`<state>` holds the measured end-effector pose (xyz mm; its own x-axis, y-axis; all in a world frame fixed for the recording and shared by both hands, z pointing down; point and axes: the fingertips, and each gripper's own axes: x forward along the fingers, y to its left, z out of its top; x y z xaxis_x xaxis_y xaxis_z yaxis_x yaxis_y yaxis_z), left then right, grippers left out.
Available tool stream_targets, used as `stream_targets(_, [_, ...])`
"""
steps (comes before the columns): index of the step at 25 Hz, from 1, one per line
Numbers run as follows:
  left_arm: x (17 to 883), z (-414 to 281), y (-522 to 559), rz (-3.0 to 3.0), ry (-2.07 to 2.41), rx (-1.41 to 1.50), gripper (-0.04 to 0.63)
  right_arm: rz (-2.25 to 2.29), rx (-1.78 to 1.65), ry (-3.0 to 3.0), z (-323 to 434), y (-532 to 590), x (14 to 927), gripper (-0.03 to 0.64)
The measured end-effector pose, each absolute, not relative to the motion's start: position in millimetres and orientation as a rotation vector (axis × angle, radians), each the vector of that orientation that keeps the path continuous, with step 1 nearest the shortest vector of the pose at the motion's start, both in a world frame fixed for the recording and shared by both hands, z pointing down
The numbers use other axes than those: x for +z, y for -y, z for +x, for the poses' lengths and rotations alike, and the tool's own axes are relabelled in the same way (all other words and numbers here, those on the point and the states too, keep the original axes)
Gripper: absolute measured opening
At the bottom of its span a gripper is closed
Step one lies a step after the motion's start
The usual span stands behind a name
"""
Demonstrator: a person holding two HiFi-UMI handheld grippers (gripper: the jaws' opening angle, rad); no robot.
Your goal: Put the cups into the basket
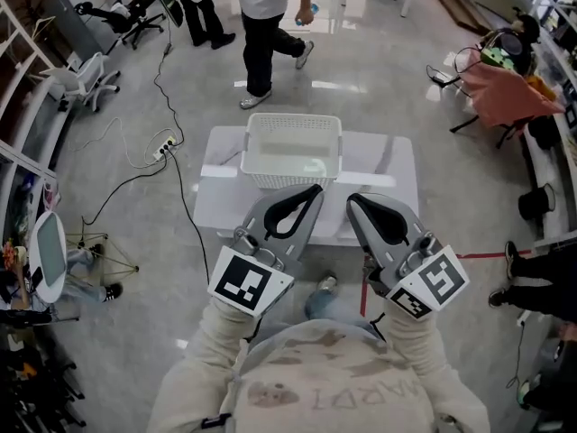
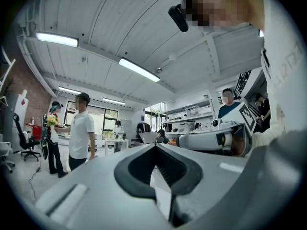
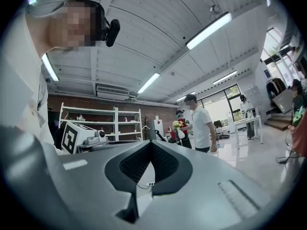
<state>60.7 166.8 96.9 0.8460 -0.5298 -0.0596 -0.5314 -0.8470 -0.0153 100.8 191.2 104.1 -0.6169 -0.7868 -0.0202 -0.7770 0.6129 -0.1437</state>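
Note:
A white slatted basket (image 1: 293,121) stands at the far side of a small white table (image 1: 389,168). I make out no cups on the table, and I cannot tell what lies inside the basket. Both grippers are held close to the person's chest, above the table's near edge and pointing toward the basket. My left gripper (image 1: 316,188) is shut with its tips touching and nothing between them, as the left gripper view (image 2: 154,146) confirms. My right gripper (image 1: 352,198) is likewise shut and empty (image 3: 151,143). The gripper views look out across the room, not at the table.
A person in a white shirt (image 1: 267,25) walks just beyond the table. Cables and a power strip (image 1: 163,147) lie on the floor at its left. Red tape (image 1: 482,255) marks the floor at right. Office chairs (image 1: 86,79) stand far left.

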Motion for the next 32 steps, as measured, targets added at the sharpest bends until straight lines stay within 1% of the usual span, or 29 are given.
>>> stream_targets(6, [99.7, 94.2, -127.3, -2.969, -0.876, 0.069, 0.0, -1.3, -0.213, -2.773, 131.3, -149.4, 114.9, 0.023])
stream_targets(12, [117.5, 92.8, -95.1, -3.019, -0.824, 0.014, 0.001, -1.338, -0.301, -2.742, 125.3, -116.1, 135.8, 0.023])
stream_targets(22, [130.9, 92.4, -42.8, -3.082, -0.519, 0.039, 0.002, -1.639, -0.319, -2.605, 127.1, -59.6, 163.7, 0.025])
stream_targets(28, [144.3, 103.3, -22.0, -3.108, -0.417, 0.012, 0.002, -1.785, -0.389, -2.541, 151.1, -40.3, 191.3, 0.025])
stream_targets(32, [155.8, 121.5, -13.5, -3.099, -0.365, -0.001, 0.0, -1.878, -0.468, -2.514, 183.2, -30.8, 225.8, 0.025])
